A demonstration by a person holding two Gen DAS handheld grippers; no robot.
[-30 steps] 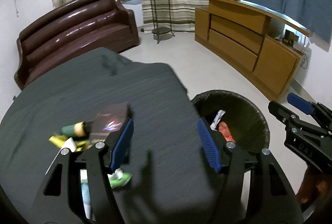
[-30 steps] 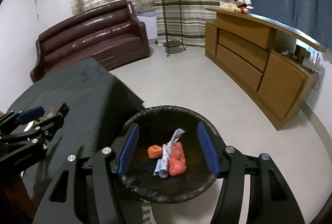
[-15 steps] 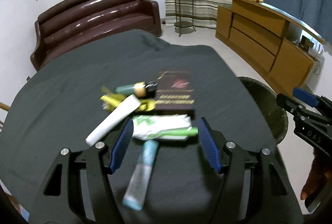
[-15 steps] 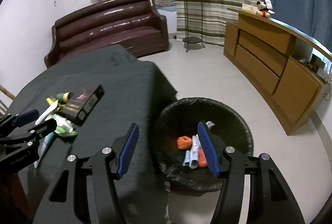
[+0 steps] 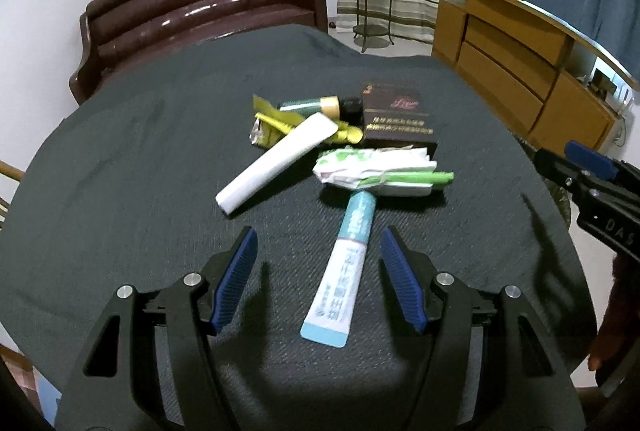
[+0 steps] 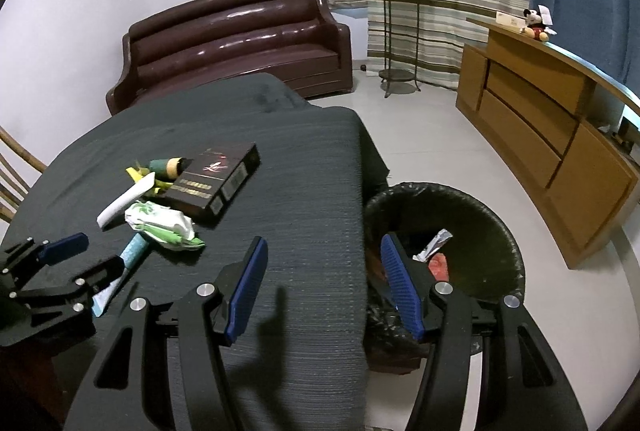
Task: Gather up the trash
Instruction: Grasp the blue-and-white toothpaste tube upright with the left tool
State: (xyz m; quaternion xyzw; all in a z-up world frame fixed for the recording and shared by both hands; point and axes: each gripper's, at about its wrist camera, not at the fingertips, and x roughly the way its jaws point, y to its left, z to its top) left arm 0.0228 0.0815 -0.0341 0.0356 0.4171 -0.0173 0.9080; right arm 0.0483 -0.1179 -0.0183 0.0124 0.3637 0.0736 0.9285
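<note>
Trash lies in a pile on the dark round table [image 5: 120, 167]: a light blue tube [image 5: 344, 263], a white tube [image 5: 280, 161], a crumpled white-and-green wrapper [image 5: 376, 169], yellow wrappers [image 5: 276, 125], a green bottle [image 5: 316, 105] and a dark box [image 5: 396, 119]. My left gripper [image 5: 318, 279] is open and empty, just short of the blue tube. My right gripper [image 6: 324, 283] is open and empty over the table's right edge, beside the black bin [image 6: 480, 215], which holds red and silver scraps [image 6: 436, 255]. The pile also shows in the right wrist view [image 6: 160, 219].
A brown sofa [image 5: 200, 15] stands behind the table. A wooden sideboard [image 6: 560, 119] runs along the right wall with a plant stand [image 6: 396, 31] near the curtains. A wooden chair back [image 6: 16, 171] shows at the table's left.
My left gripper has swung left from the bin side and now faces the trash pile. My right gripper has pulled back from over the bin toward the table's edge.
</note>
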